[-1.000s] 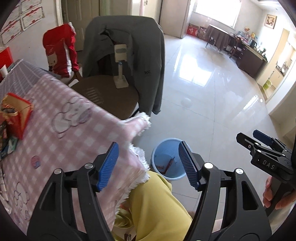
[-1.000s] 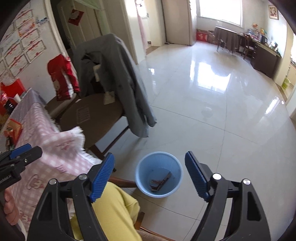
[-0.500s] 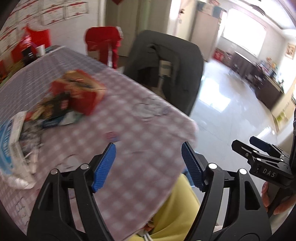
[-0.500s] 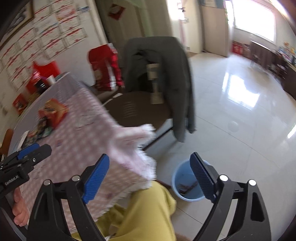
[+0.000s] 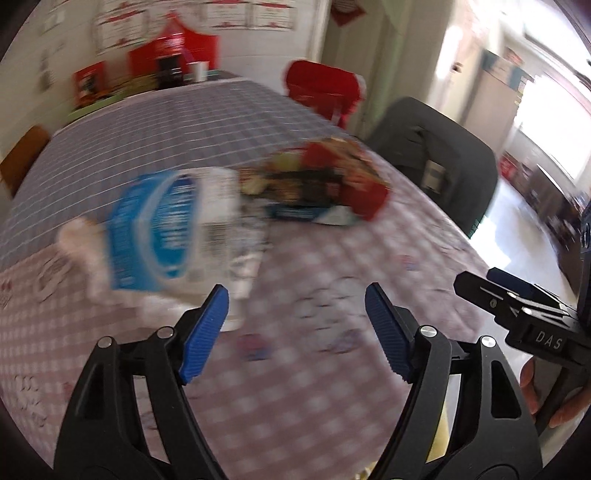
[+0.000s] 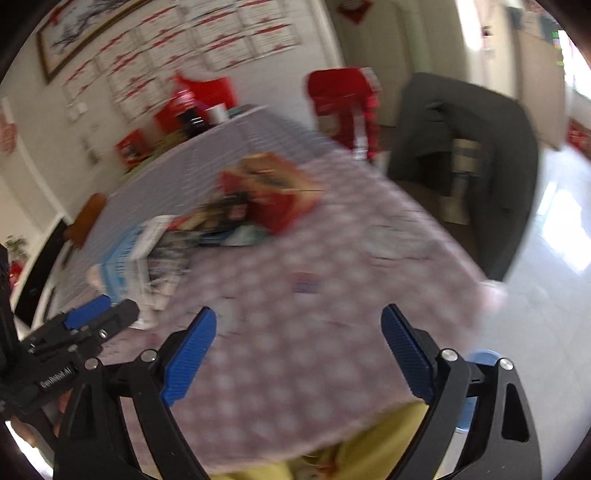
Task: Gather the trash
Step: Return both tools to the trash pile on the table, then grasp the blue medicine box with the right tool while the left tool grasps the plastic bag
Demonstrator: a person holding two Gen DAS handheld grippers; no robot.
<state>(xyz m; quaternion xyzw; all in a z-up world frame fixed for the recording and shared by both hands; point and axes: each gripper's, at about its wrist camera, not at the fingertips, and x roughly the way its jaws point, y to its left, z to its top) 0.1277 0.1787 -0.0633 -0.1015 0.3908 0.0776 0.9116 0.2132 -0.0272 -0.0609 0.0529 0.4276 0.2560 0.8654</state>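
Ahead of my spread left gripper (image 5: pixel 295 325) the checked tablecloth (image 5: pixel 314 387) lies bare, while the blue-and-white carton (image 5: pixel 162 232) and the red box (image 5: pixel 354 184) amid blurred wrappers block the way farther in.

At the right edge of the left wrist view, the right gripper (image 5: pixel 517 295) carries white letters reading "DAS" on its black body. At the lower left of the right wrist view, the left gripper (image 6: pixel 96 317) bears small white lettering, too blurred to read surely. Print on the blue and white box (image 5: pixel 162 229) and the wall papers (image 6: pixel 221 33) is smeared beyond reading.
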